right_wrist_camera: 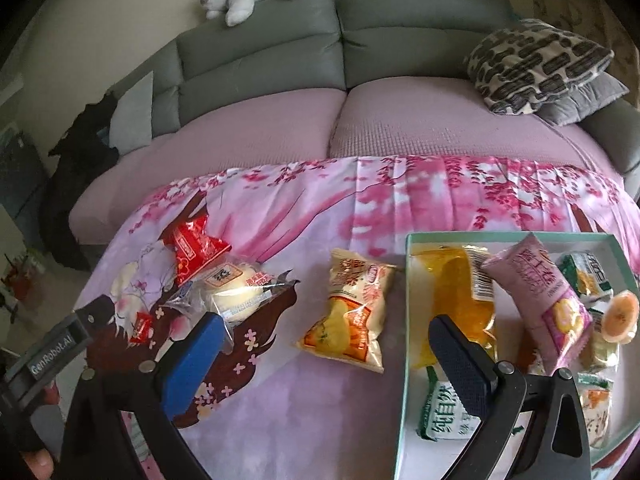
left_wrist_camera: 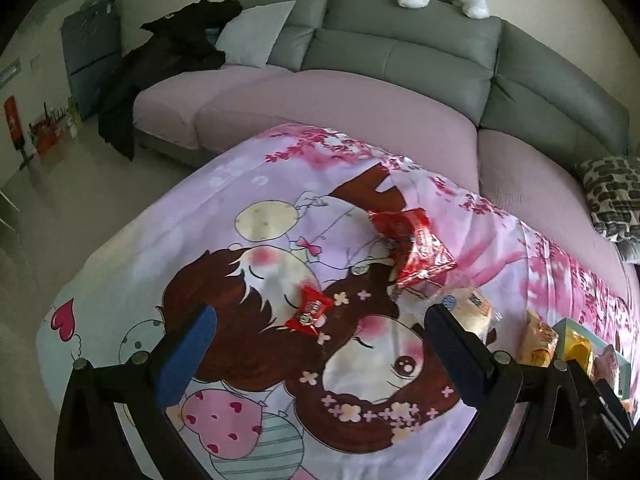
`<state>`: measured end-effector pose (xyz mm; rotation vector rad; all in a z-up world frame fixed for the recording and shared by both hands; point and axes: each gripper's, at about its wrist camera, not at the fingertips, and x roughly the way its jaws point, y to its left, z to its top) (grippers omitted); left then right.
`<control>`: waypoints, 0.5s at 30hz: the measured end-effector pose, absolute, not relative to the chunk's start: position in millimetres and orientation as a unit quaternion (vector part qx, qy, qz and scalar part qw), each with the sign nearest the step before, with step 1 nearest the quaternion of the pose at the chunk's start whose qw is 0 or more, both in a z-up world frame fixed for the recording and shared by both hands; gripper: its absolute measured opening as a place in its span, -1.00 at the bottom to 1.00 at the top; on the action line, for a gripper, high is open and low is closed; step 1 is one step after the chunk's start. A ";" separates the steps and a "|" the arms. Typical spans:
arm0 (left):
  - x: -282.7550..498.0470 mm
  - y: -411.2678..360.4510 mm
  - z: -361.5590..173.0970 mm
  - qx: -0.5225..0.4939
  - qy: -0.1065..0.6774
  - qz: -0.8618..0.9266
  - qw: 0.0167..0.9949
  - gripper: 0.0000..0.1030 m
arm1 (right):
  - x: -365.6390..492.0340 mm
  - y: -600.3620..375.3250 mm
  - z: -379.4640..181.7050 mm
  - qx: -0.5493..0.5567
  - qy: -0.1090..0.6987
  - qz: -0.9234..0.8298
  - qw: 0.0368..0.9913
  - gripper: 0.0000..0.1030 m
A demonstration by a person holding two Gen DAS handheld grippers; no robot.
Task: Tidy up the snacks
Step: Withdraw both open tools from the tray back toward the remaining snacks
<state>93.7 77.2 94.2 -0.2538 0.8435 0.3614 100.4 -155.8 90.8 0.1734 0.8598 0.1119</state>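
Lying between claw (left_wrist_camera: 316,340) fingers: candy (left_wrist_camera: 310,311)

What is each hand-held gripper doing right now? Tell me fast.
Left hand-held gripper: open, holding nothing, over the small red snack packet.
Right hand-held gripper: open, holding nothing, straddling the yellow chip bag.

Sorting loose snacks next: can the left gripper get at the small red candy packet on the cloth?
Probably yes: the left gripper is open, and the small red candy packet lies just ahead between its fingers, with nothing over it.
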 end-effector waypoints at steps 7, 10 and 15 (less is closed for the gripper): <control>109.1 76.5 78.5 -0.146 0.407 0.148 0.889 1.00 | 113.1 -157.3 74.8 0.089 0.427 0.056 0.898 1.00; 118.5 69.6 72.7 -0.137 0.400 0.139 0.895 1.00 | 115.5 -159.4 71.6 0.088 0.428 0.053 0.898 1.00; 130.4 62.3 69.3 -0.145 0.409 0.111 0.894 1.00 | 118.6 -166.9 69.7 0.097 0.427 0.047 0.898 0.99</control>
